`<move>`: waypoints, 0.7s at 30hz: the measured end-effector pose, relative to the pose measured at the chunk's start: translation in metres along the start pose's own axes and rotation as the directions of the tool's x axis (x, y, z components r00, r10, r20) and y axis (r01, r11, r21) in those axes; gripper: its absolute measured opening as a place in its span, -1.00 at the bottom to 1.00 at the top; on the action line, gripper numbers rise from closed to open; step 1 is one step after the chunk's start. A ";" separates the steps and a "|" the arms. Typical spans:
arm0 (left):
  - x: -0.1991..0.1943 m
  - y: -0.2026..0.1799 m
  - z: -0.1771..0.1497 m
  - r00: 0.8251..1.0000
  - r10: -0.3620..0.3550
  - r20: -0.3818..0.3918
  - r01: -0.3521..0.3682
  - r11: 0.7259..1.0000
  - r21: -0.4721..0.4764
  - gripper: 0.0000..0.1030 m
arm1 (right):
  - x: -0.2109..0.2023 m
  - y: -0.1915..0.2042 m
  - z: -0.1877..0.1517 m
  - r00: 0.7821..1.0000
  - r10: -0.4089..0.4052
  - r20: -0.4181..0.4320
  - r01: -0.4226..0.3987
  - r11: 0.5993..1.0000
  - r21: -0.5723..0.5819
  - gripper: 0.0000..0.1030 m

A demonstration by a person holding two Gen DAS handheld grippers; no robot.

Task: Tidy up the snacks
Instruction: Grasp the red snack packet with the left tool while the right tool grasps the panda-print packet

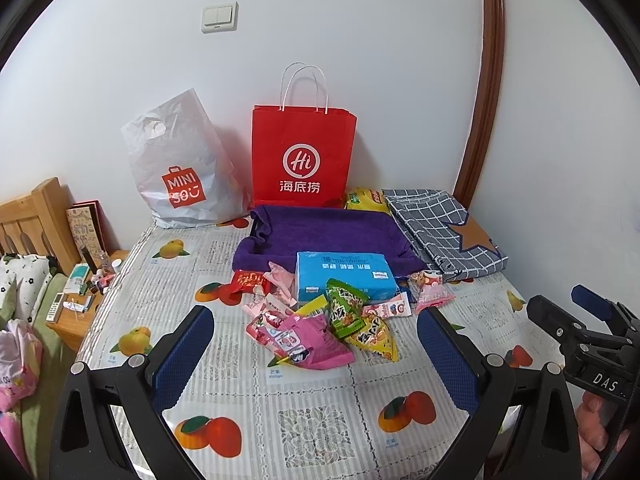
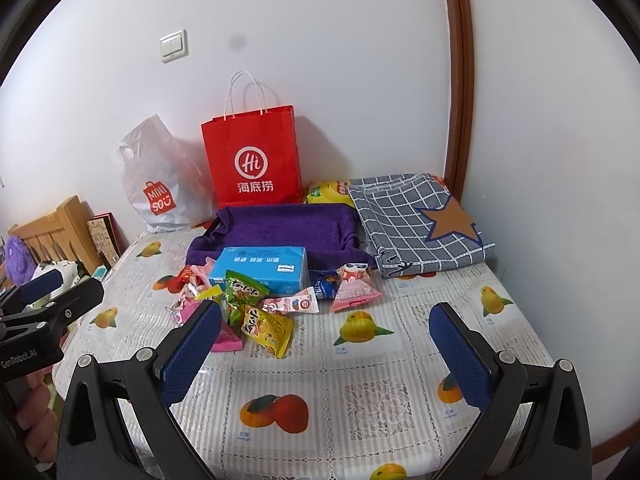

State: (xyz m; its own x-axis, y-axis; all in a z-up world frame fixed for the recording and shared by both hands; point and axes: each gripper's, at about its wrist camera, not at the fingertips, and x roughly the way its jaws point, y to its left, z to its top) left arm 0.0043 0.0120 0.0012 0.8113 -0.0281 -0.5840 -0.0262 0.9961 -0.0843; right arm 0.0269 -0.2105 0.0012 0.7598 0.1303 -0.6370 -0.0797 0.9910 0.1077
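1. Fruit-patterned tablecloth (image 1: 304, 412) is covering the table, on which snack packets (image 1: 320, 328) are being left heaped mid-table, touching a blue box (image 1: 344, 276).
2. Behind them, a purple tray (image 1: 320, 232) and a red paper bag (image 1: 302, 156) are being kept against the wall.
3. Left gripper (image 1: 316, 356) and right gripper (image 2: 326, 352) are being held spread wide, grasping nothing.

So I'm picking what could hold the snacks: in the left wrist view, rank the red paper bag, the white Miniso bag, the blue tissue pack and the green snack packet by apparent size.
Largest to smallest:
1-2. red paper bag and white Miniso bag, too alike to rank
3. blue tissue pack
4. green snack packet, though it lies nearer the camera
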 end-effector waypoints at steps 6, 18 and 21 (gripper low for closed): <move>0.021 0.007 0.005 0.999 -0.004 -0.036 0.003 1.000 -0.015 0.99 | 0.016 0.007 0.005 1.000 0.015 -0.010 -0.015 1.000 -0.017 0.99; 0.074 0.020 0.009 0.992 0.006 -0.124 -0.008 1.000 -0.016 0.98 | 0.069 0.006 0.010 0.996 -0.031 -0.080 0.031 0.999 -0.008 0.99; 0.089 0.024 0.013 0.988 0.019 -0.152 -0.021 1.000 -0.011 0.99 | 0.085 0.002 0.014 0.995 -0.020 -0.098 0.020 1.000 -0.003 0.99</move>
State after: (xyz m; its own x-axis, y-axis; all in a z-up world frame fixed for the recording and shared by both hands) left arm 0.0834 0.0347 -0.0428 0.7121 -0.0220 -0.7018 -0.0495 0.9954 -0.0814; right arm 0.1005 -0.1976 -0.0424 0.6944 0.1127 -0.7107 -0.0660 0.9935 0.0930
